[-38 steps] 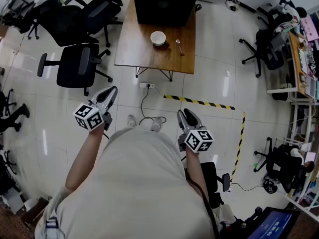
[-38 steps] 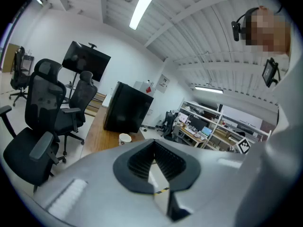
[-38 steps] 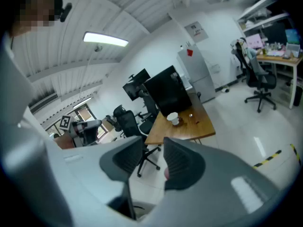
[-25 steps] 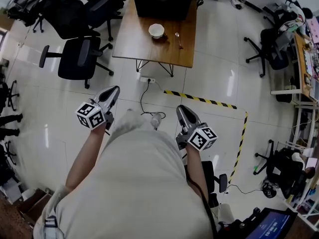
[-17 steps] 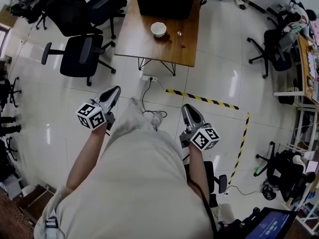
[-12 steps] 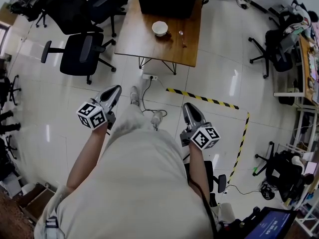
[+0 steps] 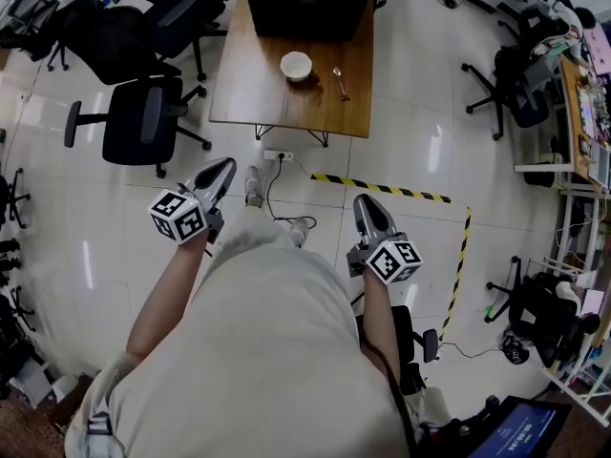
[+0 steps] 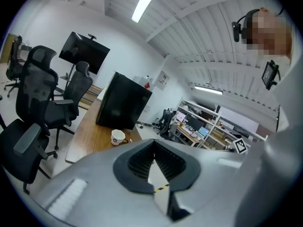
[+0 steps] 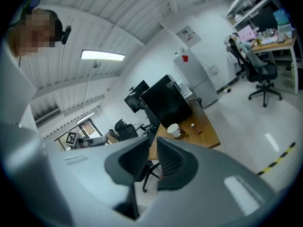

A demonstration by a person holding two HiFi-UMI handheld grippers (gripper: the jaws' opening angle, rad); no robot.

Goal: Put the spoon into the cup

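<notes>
A white cup [image 7: 296, 65] stands on the wooden table [image 7: 250, 89] far ahead, with the small spoon [image 7: 338, 82] lying on the wood to its right. Both are several steps beyond the grippers. My left gripper [image 7: 225, 165] is held out over the floor, shut and empty. My right gripper [image 7: 364, 201] is held level with it, also shut and empty. The left gripper view shows its jaws [image 8: 154, 143] closed, the cup [image 8: 118, 137] small beyond them. In the right gripper view, the cup [image 9: 173, 129] and spoon [image 9: 193, 126] lie past the right gripper [image 9: 152, 141].
A big black box [image 7: 305, 3] fills the table's far end. Black office chairs [image 7: 143, 122] stand left of the table. A power strip with its cable [image 7: 277, 157] and yellow-black tape [image 7: 382, 192] lie on the white tiled floor. The person's feet [image 7: 253, 187] show between the grippers.
The person has walked a step closer to the table, one foot coming forward. Both grippers have been carried along and stay shut and empty.
</notes>
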